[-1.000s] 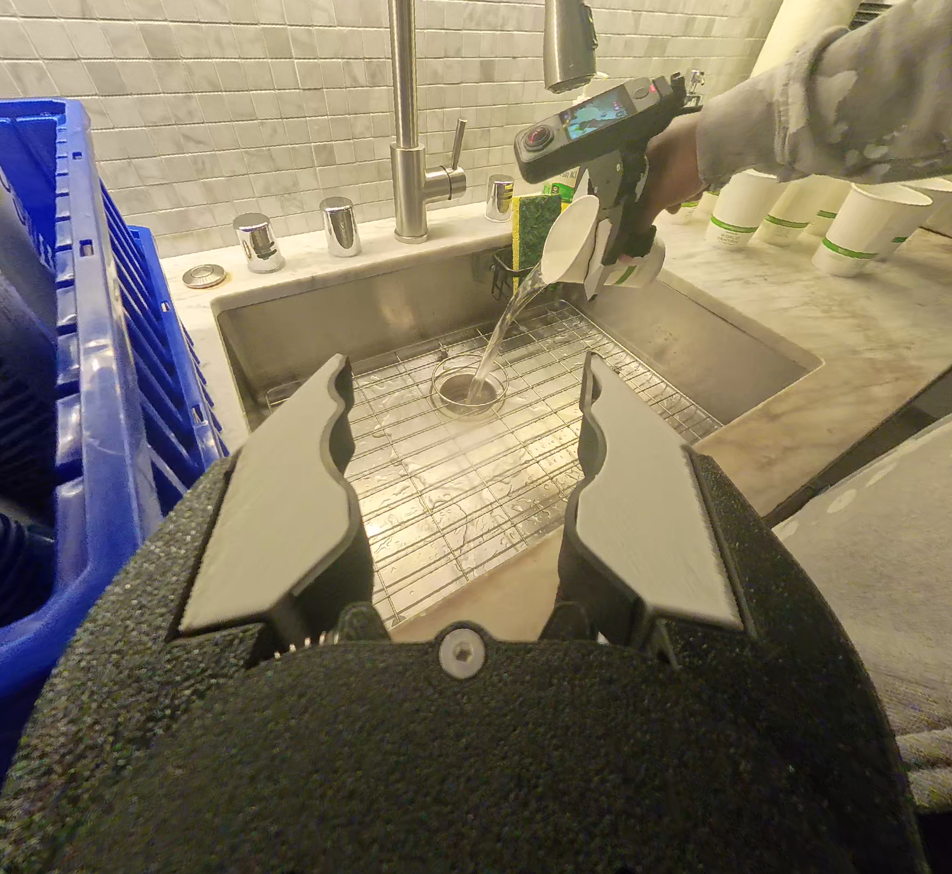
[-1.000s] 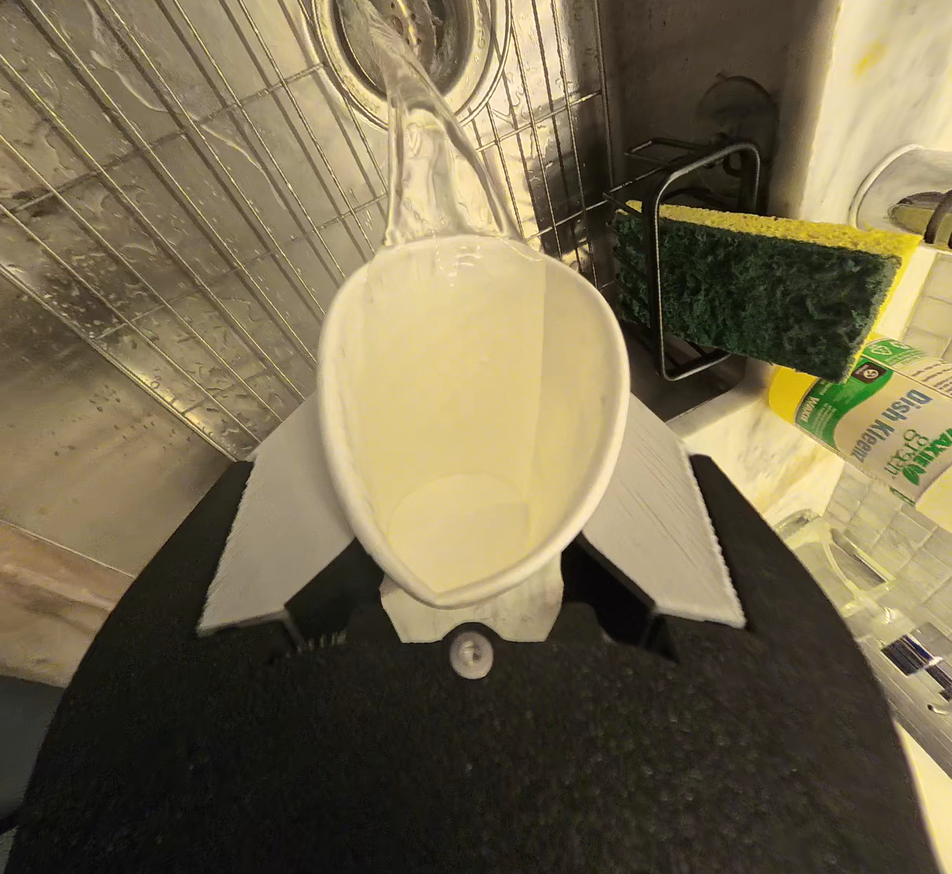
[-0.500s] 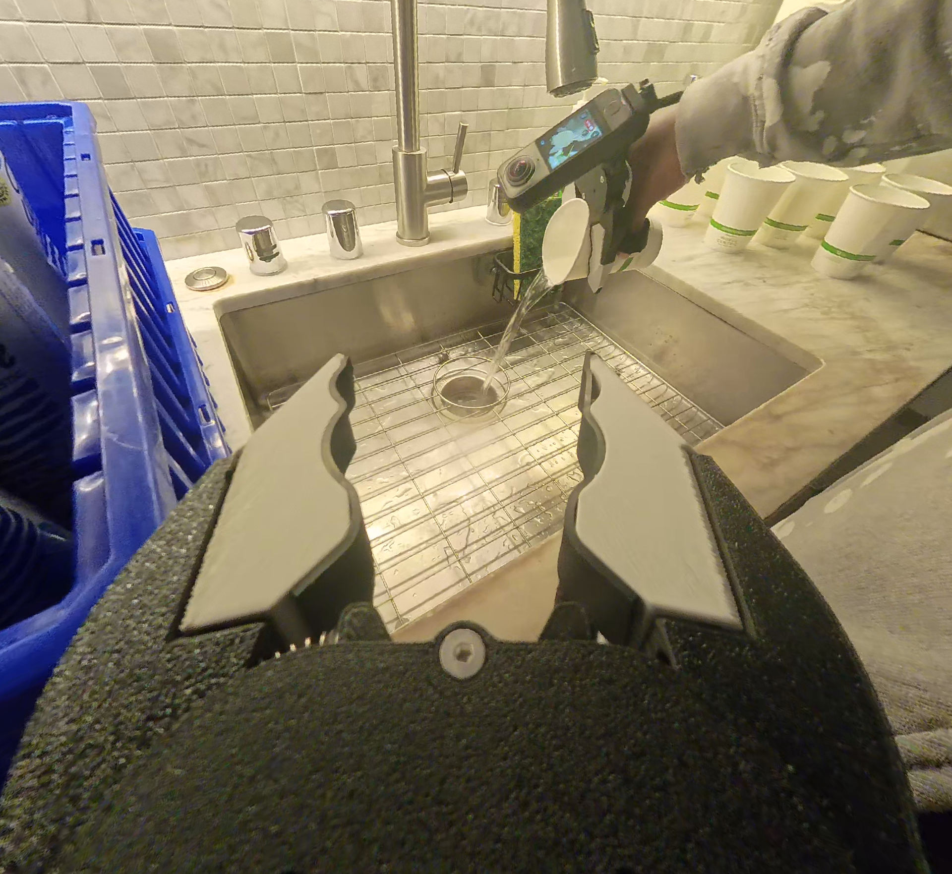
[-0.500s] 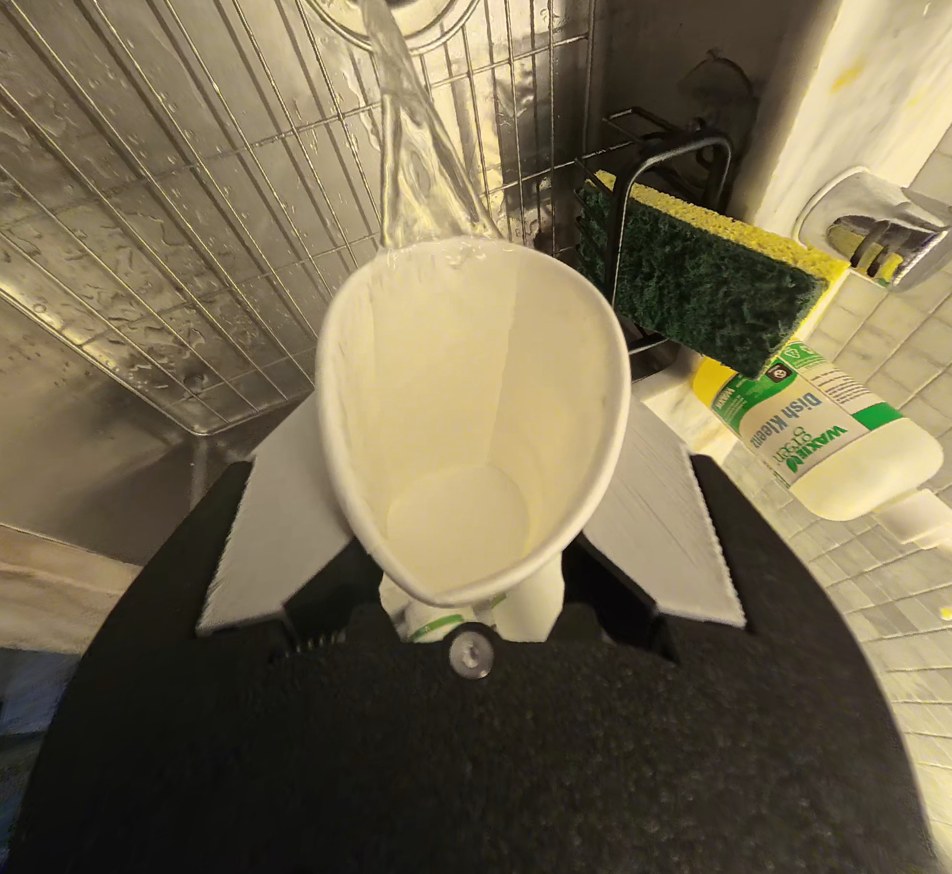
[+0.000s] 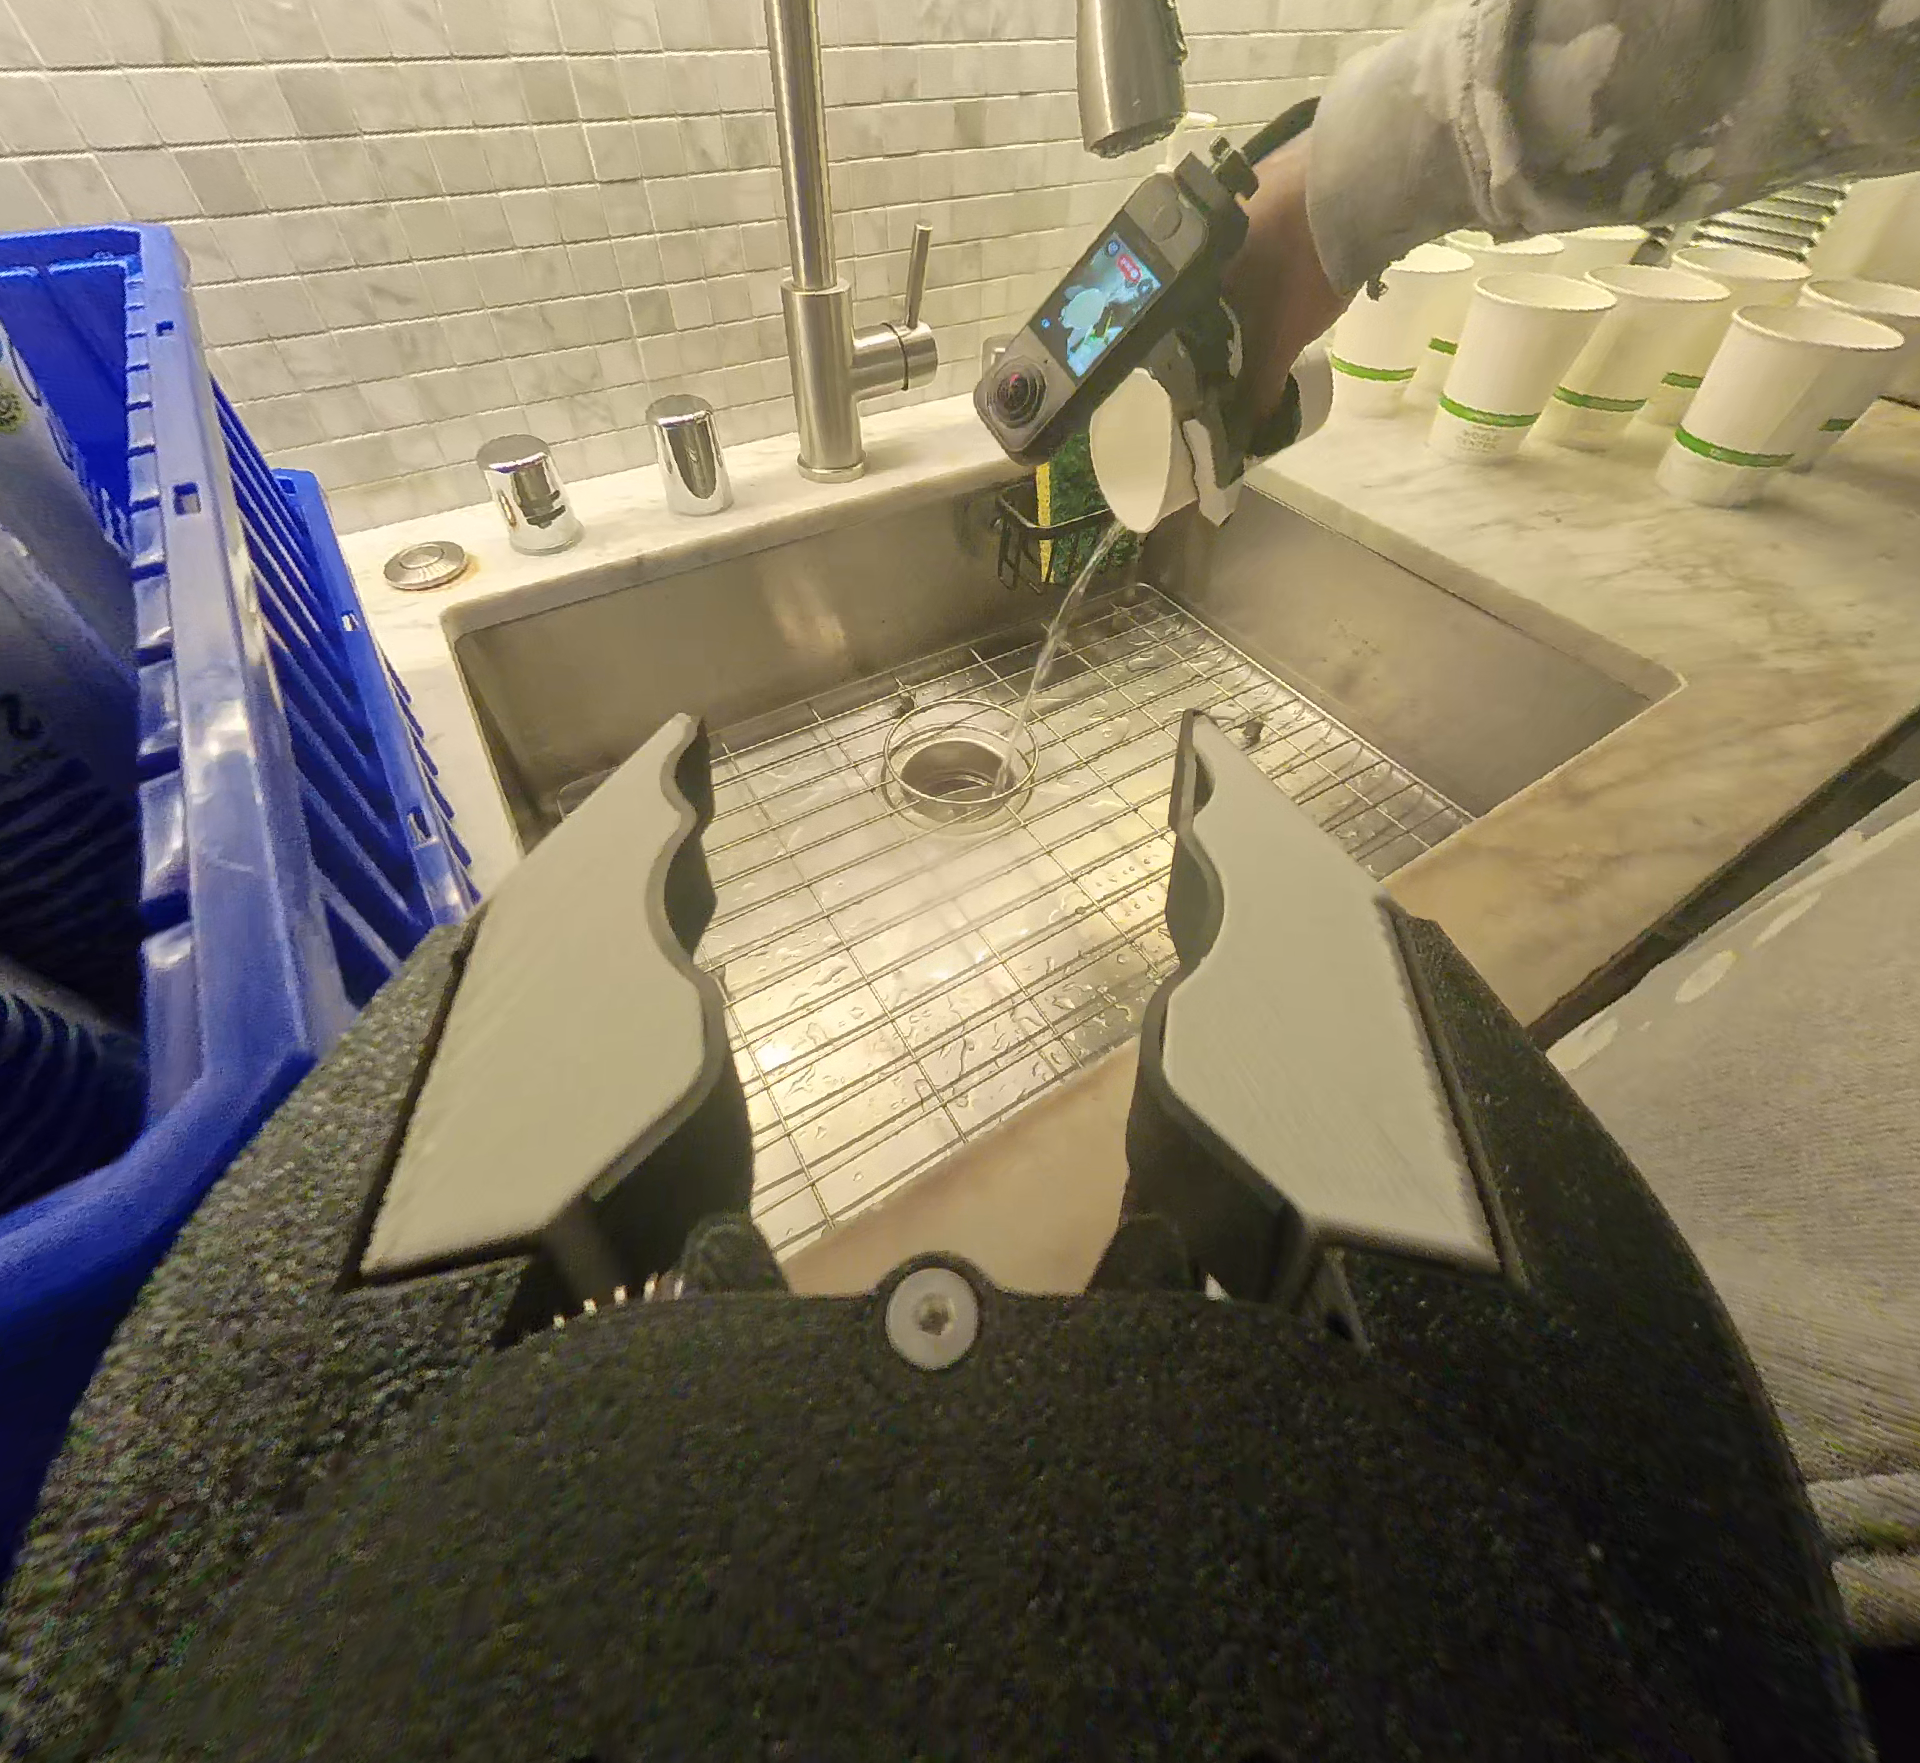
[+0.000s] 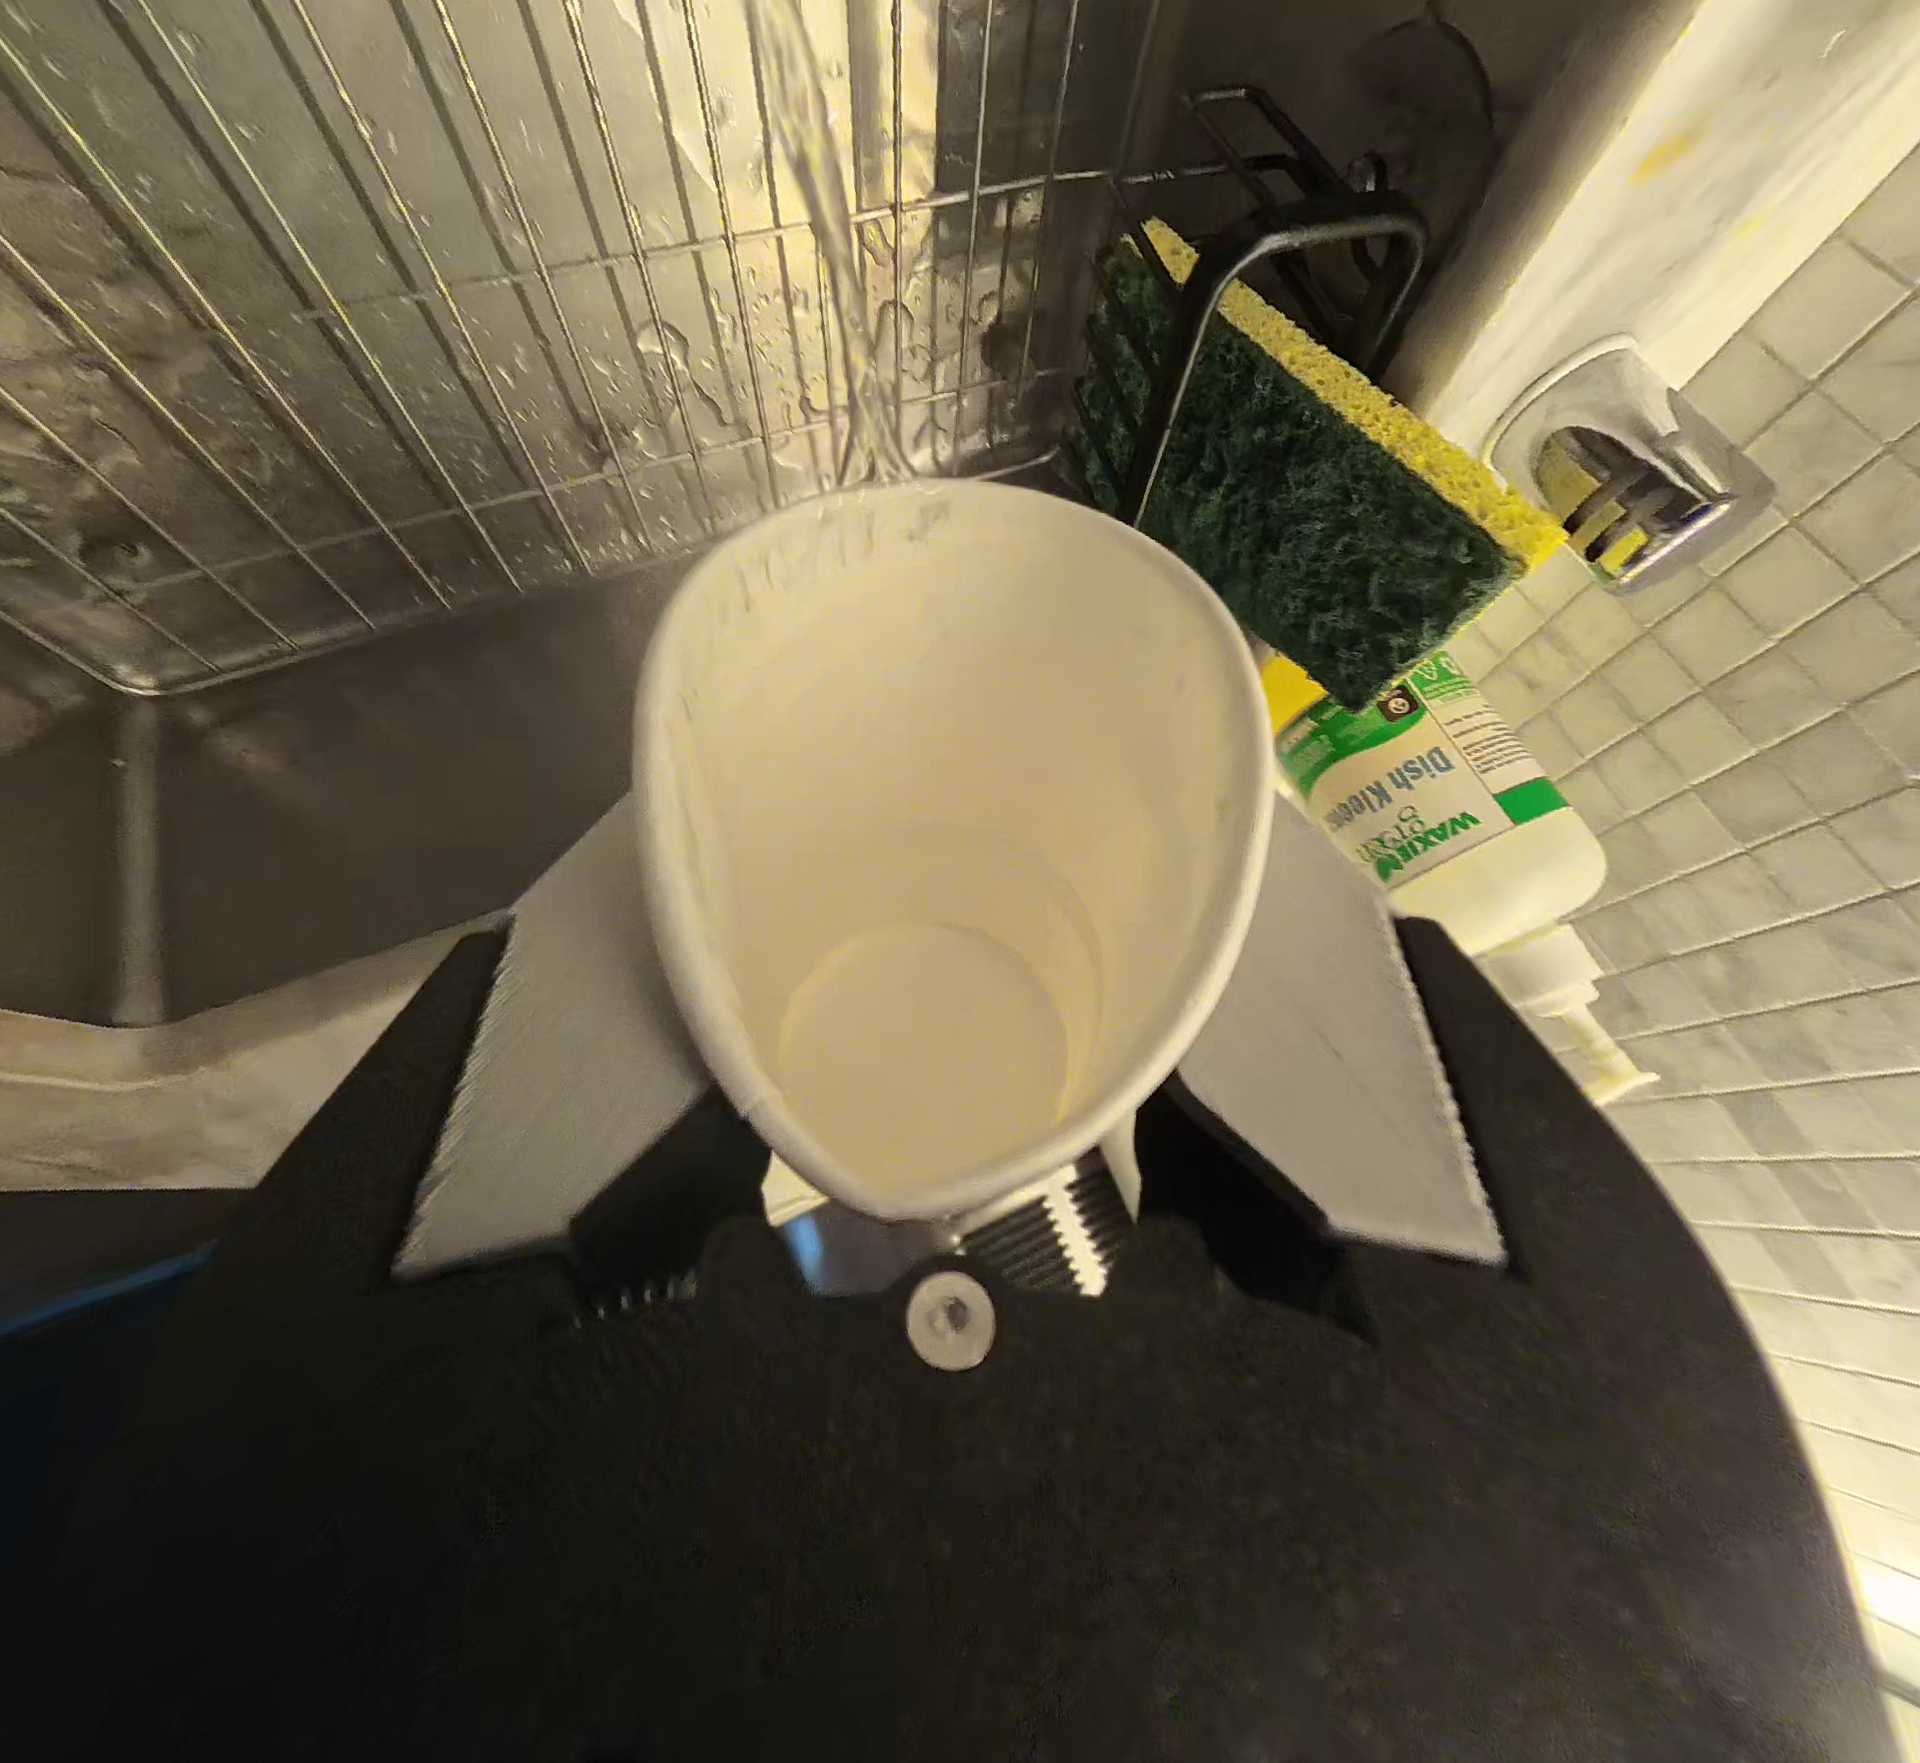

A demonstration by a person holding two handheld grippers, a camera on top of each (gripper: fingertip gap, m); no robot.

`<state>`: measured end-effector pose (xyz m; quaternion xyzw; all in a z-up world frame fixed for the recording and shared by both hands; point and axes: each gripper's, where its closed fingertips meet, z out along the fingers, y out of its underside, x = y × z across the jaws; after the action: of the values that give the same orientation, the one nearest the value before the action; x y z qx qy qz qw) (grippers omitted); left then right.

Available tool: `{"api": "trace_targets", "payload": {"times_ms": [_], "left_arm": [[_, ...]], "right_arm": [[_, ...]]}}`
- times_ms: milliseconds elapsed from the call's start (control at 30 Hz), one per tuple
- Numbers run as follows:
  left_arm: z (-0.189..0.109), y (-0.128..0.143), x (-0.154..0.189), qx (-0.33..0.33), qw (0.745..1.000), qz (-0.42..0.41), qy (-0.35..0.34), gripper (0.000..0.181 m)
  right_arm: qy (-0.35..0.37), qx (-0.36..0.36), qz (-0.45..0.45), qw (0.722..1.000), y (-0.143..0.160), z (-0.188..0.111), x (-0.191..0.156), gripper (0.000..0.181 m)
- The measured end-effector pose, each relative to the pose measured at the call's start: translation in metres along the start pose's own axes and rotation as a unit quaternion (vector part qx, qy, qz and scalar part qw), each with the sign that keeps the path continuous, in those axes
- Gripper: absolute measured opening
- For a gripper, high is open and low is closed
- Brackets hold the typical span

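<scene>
Right wrist view: the right gripper (image 6: pixel 951 840) clamps a white paper cup (image 6: pixel 951 778) between its fingers, tipped so water (image 6: pixel 821 207) streams from the rim toward 12 o'clock onto the sink grid (image 6: pixel 364 207). Left gripper (image 5: pixel 935 809) hangs spread wide and empty over the sink (image 5: pixel 1403 664).

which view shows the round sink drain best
Left wrist view: the round metal sink drain shows whole, with the thin water stream landing at its edge. Right wrist view shows only the wire grid, no drain.
</scene>
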<state>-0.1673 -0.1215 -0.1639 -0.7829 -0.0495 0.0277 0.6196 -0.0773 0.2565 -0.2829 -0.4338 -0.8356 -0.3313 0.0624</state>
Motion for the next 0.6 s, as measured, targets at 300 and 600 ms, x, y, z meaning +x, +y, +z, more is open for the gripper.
{"api": "trace_targets", "payload": {"times_ms": [300,600], "left_arm": [[-0.005,0.004,-0.003,-0.002,1.0,-0.006,-0.002,0.088],[-0.008,0.004,-0.003,-0.006,1.0,-0.002,0.009,0.089]], "right_arm": [[0.055,-0.056,-0.06,0.995,0.003,0.001,0.014,0.082],[0.018,0.016,-0.01,1.0,-0.022,-0.003,-0.003,0.084]]}}
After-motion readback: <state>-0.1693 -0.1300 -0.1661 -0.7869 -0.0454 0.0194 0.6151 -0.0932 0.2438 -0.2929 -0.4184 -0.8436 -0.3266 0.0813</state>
